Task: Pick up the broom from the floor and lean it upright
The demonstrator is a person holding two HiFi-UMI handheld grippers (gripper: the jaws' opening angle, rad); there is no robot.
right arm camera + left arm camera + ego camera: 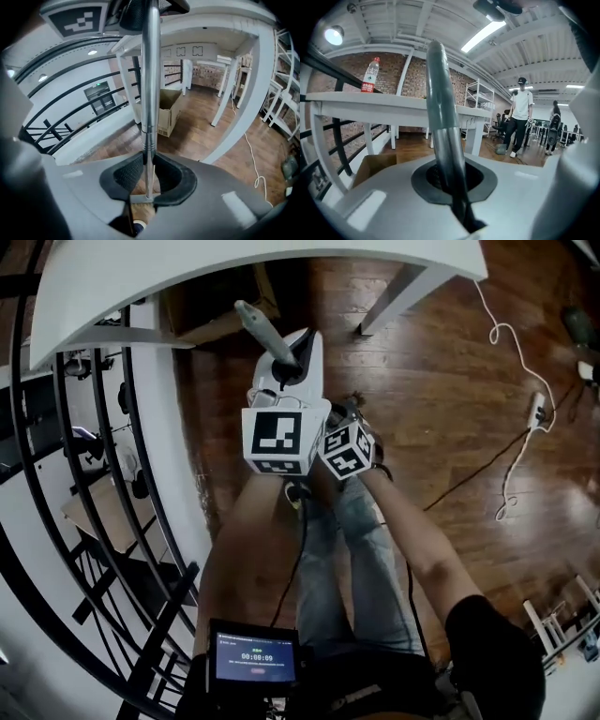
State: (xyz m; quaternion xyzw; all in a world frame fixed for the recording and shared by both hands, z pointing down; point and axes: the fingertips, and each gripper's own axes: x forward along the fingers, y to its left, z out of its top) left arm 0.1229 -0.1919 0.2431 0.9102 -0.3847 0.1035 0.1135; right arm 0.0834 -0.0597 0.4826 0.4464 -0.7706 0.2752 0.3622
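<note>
Hazard: broom point(440, 103) may twist or slide, since the right claw point(147, 180) pinches only its thin metal pole. The tip, at 11 o'clock in the head view, may strike the counter point(281, 268) edge.
Position: handle runs up between both pairs of pads, bristle end unseen. Left claw point(454, 183) clamped on the grey grip; right claw clamped on the pole.

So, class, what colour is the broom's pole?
Shiny silver metal. The broom's pole shows best in the right gripper view.
</note>
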